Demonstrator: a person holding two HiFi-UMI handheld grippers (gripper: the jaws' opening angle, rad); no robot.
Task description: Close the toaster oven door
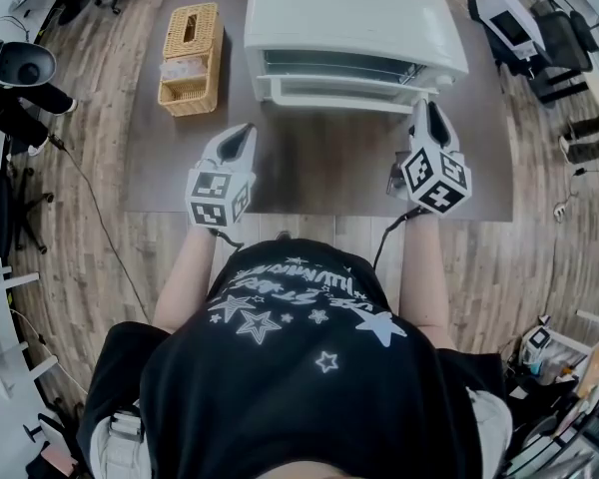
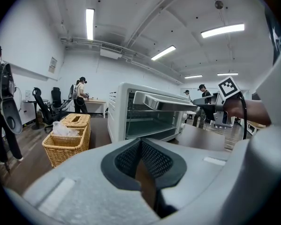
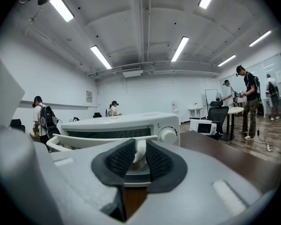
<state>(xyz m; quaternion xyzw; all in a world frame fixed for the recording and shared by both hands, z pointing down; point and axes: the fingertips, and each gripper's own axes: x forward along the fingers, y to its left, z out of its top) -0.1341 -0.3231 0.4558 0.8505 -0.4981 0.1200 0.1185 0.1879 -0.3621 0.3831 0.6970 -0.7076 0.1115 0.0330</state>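
A white toaster oven [image 1: 354, 18] stands at the back of the brown table [image 1: 329, 178]. Its door [image 1: 344, 90] hangs partly open, lifted close to level in the left gripper view [image 2: 166, 101]. My right gripper [image 1: 426, 110] is at the door's right end, shut on the white door handle [image 3: 138, 150], which sits between the dark pads. The right gripper [image 2: 207, 102] also shows in the left gripper view, at the door's edge. My left gripper [image 1: 243, 136] hovers over the table, in front of the oven's left side, shut with nothing in it [image 2: 141, 149].
A wicker basket [image 1: 192, 58] holding a tissue box and a bag sits left of the oven. The oven's knob [image 3: 167, 134] faces the right gripper. Office chairs, desks and several people stand around the room, away from the table.
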